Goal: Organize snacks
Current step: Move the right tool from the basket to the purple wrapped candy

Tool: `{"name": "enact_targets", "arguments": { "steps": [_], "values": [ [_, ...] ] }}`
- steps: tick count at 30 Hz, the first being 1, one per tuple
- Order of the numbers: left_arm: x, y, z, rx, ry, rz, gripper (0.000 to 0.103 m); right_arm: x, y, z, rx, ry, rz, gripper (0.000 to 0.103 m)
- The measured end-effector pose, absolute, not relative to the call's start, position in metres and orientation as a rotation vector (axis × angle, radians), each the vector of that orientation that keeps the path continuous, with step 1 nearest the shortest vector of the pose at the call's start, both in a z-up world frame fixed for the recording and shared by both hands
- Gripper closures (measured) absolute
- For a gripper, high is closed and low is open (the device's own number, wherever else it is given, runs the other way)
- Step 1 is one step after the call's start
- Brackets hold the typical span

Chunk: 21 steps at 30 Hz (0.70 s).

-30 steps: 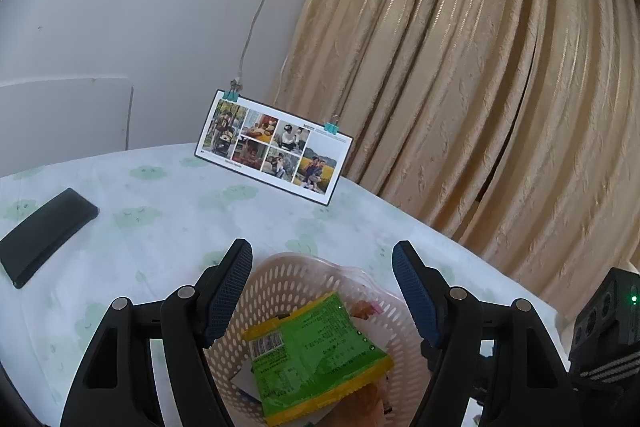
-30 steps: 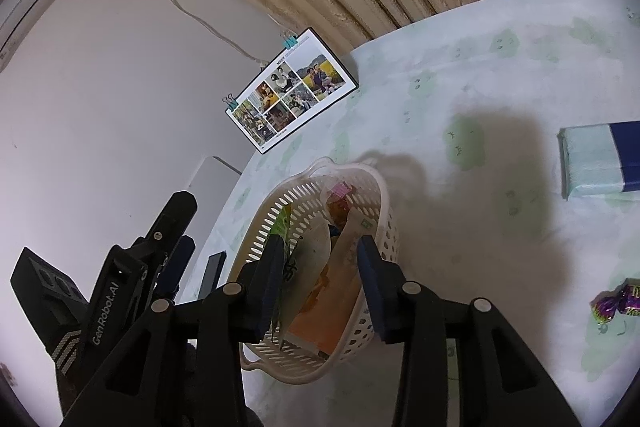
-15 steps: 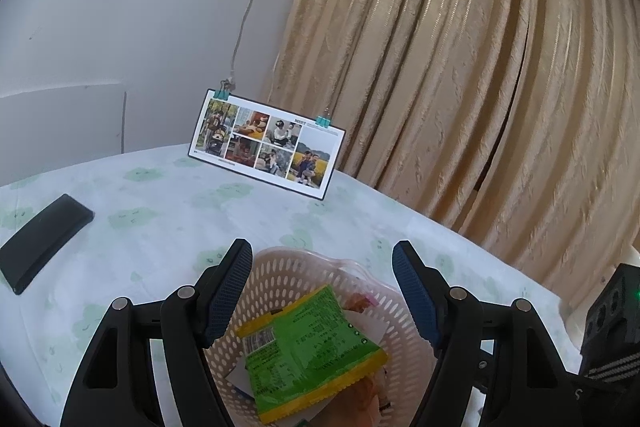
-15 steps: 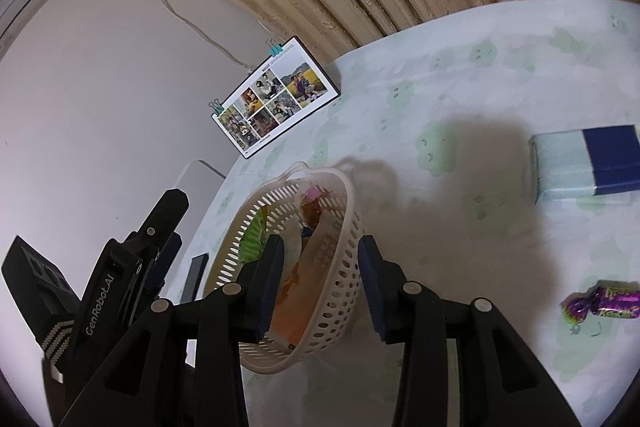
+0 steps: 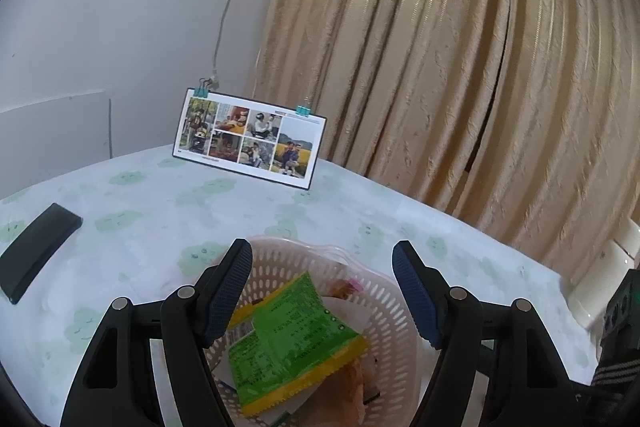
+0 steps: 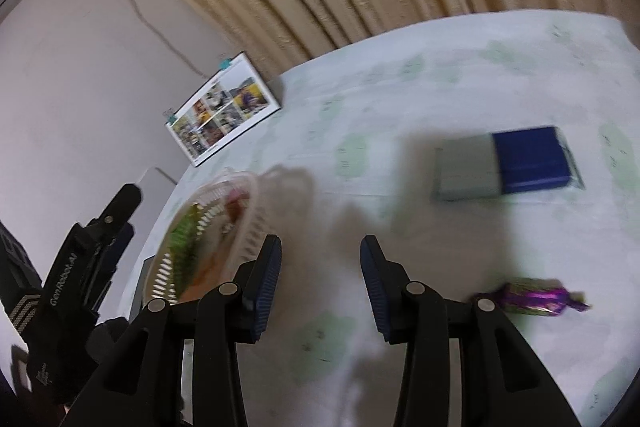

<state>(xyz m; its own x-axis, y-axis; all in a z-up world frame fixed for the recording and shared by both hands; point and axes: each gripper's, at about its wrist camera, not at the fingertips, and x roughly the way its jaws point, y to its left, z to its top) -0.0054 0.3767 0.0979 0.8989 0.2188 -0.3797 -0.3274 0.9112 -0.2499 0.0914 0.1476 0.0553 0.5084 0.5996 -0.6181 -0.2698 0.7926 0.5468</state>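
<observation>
A pale perforated plastic basket (image 5: 288, 259) stands on the table just below my left gripper (image 5: 322, 289), which is open and holds nothing. A green and yellow snack packet (image 5: 288, 339) lies on top of other snacks in the basket. In the right wrist view the basket (image 6: 240, 219) is at the left, and my right gripper (image 6: 320, 283) hangs open and empty over bare tablecloth to its right. A purple-wrapped candy (image 6: 532, 301) lies on the cloth right of that gripper. A pack in blue and pale green (image 6: 504, 163) lies farther back.
A photo calendar (image 5: 250, 139) held by clips stands at the table's far edge before a beige curtain (image 5: 460, 67). A black flat device (image 5: 38, 251) lies on the cloth at the left. The left gripper's body (image 6: 76, 267) shows at the right wrist view's left edge.
My right gripper has swung right, away from above the basket toward the candy and the blue pack. Both grippers stay open. The left gripper has shifted only slightly.
</observation>
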Motion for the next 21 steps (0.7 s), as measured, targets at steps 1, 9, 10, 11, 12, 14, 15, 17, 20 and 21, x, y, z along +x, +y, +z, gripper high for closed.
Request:
{"name": "enact_targets", "arguments": {
  "steps": [1,9,10,11,12,14,15,17,20,21],
  "values": [
    [-0.005,0.375,0.097,-0.307,0.355,0.286,0.03,0.092,0.143,0.054,0.413,0.896,0.533,0.063],
    [0.0,0.355,0.096,-0.217,0.365,0.272,0.03,0.089,0.126,0.051,0.367,0.876,0.462,0.063],
    [0.0,0.353,0.096,-0.207,0.365,0.27,0.03,0.088,0.124,0.051,0.362,0.874,0.456,0.063],
    [0.0,0.351,0.096,-0.197,0.365,0.268,0.03,0.088,0.123,0.05,0.358,0.873,0.45,0.063],
    [0.001,0.348,0.095,-0.186,0.366,0.266,0.03,0.087,0.121,0.05,0.355,0.874,0.444,0.063],
    [0.001,0.344,0.095,-0.173,0.368,0.258,0.03,0.087,0.118,0.047,0.351,0.878,0.435,0.063],
    [0.001,0.343,0.095,-0.168,0.369,0.255,0.03,0.087,0.117,0.046,0.348,0.88,0.431,0.063],
    [0.002,0.34,0.094,-0.157,0.373,0.249,0.03,0.087,0.114,0.045,0.333,0.881,0.419,0.063],
    [0.003,0.336,0.093,-0.142,0.376,0.243,0.03,0.086,0.11,0.043,0.31,0.879,0.403,0.062],
    [0.003,0.335,0.093,-0.137,0.376,0.241,0.03,0.085,0.108,0.043,0.303,0.878,0.397,0.06]
  ]
}}
